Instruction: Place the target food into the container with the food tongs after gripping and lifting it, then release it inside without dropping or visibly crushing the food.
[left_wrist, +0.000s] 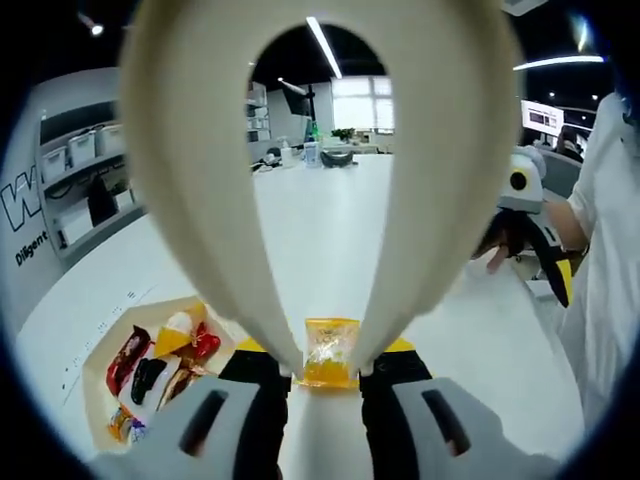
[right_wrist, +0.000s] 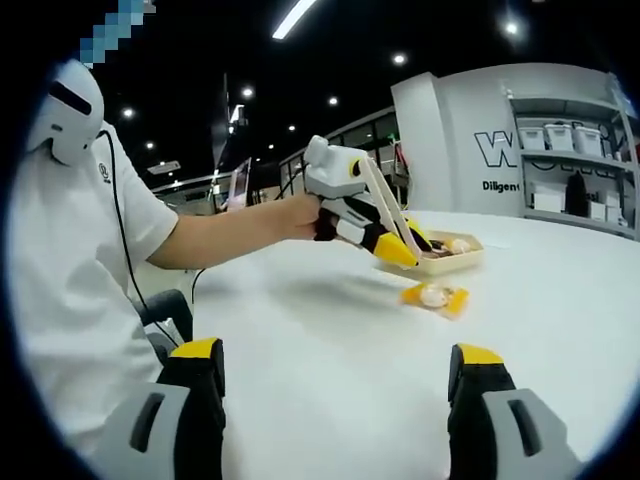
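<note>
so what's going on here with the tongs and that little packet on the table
A person is using the left claw to hold cream-coloured plastic food tongs above a small yellow-orange snack packet lying on the white table. The tong tips sit either side of the packet, which is not lifted yet. A shallow beige cardboard tray of assorted wrapped snacks sits beside it. The right claw hangs open over bare table, holding nothing.

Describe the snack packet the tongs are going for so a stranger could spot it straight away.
Start at the white table, then find the shallow tan tray of mixed snacks. The yellow packet lies alone on the bare tabletop beside that tray, between the tongs' tips. Unlike its neighbours, it is outside the tray, with a clear middle.
</note>
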